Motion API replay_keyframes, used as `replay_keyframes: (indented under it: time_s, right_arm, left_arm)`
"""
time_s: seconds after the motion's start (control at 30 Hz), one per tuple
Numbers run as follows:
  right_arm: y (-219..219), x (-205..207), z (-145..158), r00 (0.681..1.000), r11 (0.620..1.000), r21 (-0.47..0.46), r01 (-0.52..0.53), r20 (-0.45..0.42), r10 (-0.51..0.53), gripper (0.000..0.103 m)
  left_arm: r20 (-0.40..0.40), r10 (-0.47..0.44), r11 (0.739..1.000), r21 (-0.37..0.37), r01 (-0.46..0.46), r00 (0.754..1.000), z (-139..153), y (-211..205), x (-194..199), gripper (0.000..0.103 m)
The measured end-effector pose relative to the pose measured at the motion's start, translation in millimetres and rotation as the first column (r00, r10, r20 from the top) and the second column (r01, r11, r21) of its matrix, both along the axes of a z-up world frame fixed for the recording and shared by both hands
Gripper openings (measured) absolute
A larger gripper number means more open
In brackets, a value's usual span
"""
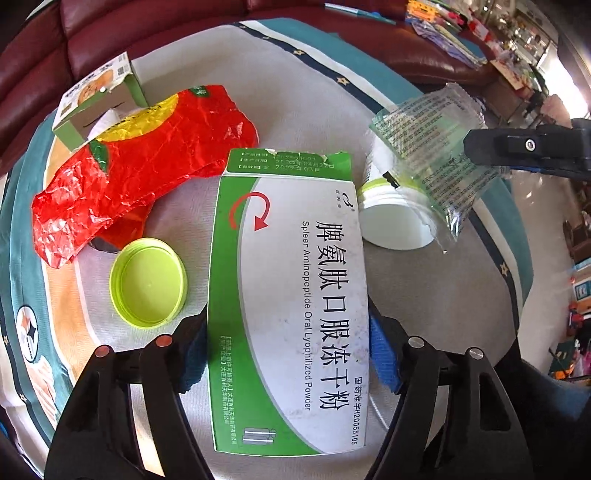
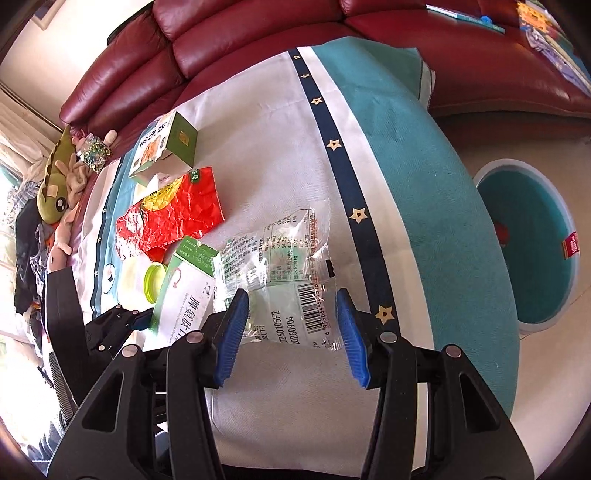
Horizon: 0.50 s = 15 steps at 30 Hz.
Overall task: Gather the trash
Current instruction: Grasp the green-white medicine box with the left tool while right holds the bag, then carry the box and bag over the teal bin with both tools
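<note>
My left gripper (image 1: pixel 288 343) is shut on a green-and-white medicine box (image 1: pixel 291 295), its pads pressed on both long sides; the box also shows in the right wrist view (image 2: pixel 184 295). My right gripper (image 2: pixel 291 325) is shut on a clear plastic wrapper (image 2: pixel 284 266) with printed text and a barcode, held a little above the cloth; its pads press the wrapper's sides. In the left wrist view that wrapper (image 1: pixel 428 155) hangs from the right gripper's black finger (image 1: pixel 517 147). A red crumpled bag (image 1: pixel 140 166), a green lid (image 1: pixel 147 282) and a white jar (image 1: pixel 395 218) lie on the cloth.
A small green carton (image 1: pixel 99 99) stands at the back left. The table has a white and teal cloth (image 2: pixel 424 184). A dark red sofa (image 2: pixel 258 33) is behind. A round teal bin (image 2: pixel 528 243) stands on the floor to the right. Plush toys (image 2: pixel 59 173) lie at the left.
</note>
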State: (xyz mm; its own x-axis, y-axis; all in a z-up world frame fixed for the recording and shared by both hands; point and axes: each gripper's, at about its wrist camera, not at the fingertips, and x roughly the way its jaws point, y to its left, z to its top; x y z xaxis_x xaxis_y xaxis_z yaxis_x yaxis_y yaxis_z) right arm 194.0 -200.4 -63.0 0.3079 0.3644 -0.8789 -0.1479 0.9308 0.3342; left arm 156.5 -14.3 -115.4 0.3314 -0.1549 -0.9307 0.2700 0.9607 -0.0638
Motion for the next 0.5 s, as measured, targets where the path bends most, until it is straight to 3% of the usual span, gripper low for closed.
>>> replay_keyframes:
  time_s: [0.27,0.5]
  right_arm:
    - [-2,-1,15,0.999,1.000,0.019,-0.016,0.038,0.015,0.046]
    - [-26,-6,45,0.993,0.999,0.022,0.028,0.117,-0.030,0.046]
  left_arm:
    - [0.098,0.111,0.993,-0.044,-0.108,0.989,49,22,-5,0.073]
    - [0.172,0.075,0.995,-0.070,-0.064,0.982,88,-2,2,0.073]
